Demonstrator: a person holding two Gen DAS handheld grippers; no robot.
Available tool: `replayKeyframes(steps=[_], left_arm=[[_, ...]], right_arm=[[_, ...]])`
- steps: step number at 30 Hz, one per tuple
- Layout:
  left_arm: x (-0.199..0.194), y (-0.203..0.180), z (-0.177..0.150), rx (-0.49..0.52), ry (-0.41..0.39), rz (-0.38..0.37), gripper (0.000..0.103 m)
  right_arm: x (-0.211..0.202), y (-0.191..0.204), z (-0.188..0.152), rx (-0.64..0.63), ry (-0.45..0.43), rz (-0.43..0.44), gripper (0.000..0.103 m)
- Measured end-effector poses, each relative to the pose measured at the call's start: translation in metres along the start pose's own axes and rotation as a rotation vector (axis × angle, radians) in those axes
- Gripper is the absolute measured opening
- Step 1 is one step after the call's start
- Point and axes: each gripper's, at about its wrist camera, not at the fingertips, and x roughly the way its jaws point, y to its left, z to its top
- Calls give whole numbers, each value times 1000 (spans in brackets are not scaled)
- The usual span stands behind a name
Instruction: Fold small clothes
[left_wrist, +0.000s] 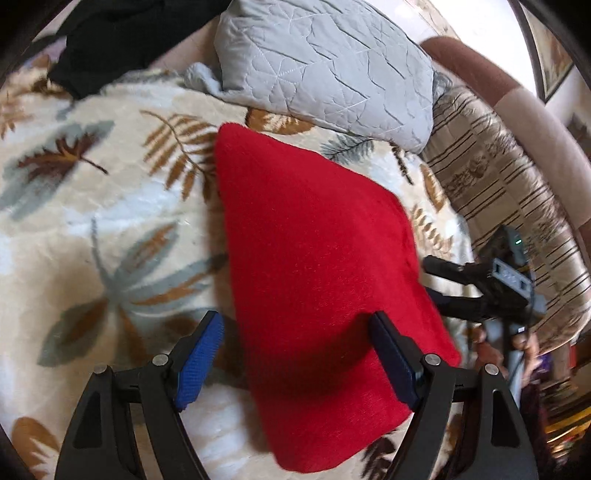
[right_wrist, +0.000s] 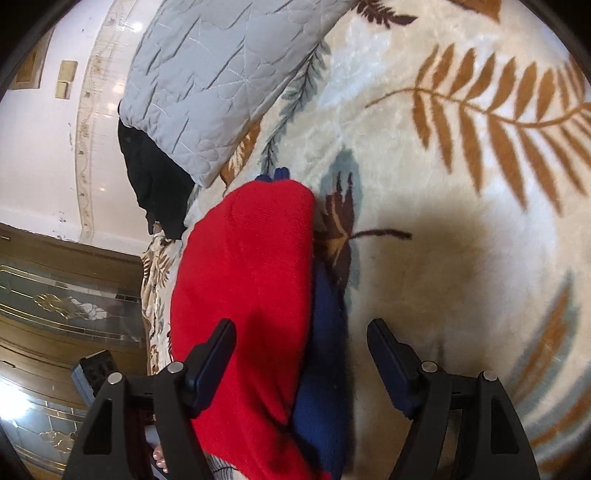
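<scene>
A red knit garment (left_wrist: 317, 266) lies folded on a cream blanket with leaf print (left_wrist: 92, 206). My left gripper (left_wrist: 297, 334) is open just above its near end, its right finger over the red cloth. The right gripper (left_wrist: 439, 280) shows at the garment's right edge. In the right wrist view the red garment (right_wrist: 251, 280) lies on a dark blue garment (right_wrist: 325, 369). My right gripper (right_wrist: 301, 341) is open above both, holding nothing.
A grey quilted pillow (left_wrist: 332, 62) lies beyond the red garment. Black clothing (left_wrist: 122, 40) lies at the far left. A striped brown cover (left_wrist: 495, 192) and a padded bed edge (left_wrist: 532, 110) are to the right. The pillow (right_wrist: 207, 85) and black cloth (right_wrist: 155, 184) show in the right view.
</scene>
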Motion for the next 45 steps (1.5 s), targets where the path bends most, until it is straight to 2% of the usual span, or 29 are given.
replayKeyframes(steps=[5,16,17,18,19,20,23,25,30,36,42,45], left_arm=[[11,9,1,-72,21,-87,82],[17,12,4,-123,-3,-127,81],[16,12,4,-123,-4,-113,78],[15,11,4,-116,-4,-92,70],[14,8,4,-101,-3,-63,59],[13,5,3,-77,-2,-33,57],[6,-4,1,-27,-30,3,46],[2,-6,0,-10,-38,16,41],[-15,-18,-5,52,-68,57,38],[-54,-26,-17,95,-113,119,37],[-99,-26,-46,105,-153,181,37],[-120,-25,-72,105,-167,214,37]], right_arm=[[15,5,4,-14,12,57,77],[50,37,-1,-119,11,34,78],[51,39,-2,-132,10,20,75],[51,42,-3,-148,6,4,72],[51,45,-4,-163,5,-16,64],[52,49,-6,-184,1,-41,57],[45,60,-13,-251,-24,-106,46],[42,71,-18,-293,-42,-139,42],[32,84,-30,-348,-68,-170,40],[28,108,-52,-408,-73,-170,38],[26,139,-89,-480,-74,-137,36],[24,154,-111,-518,-78,-125,35]])
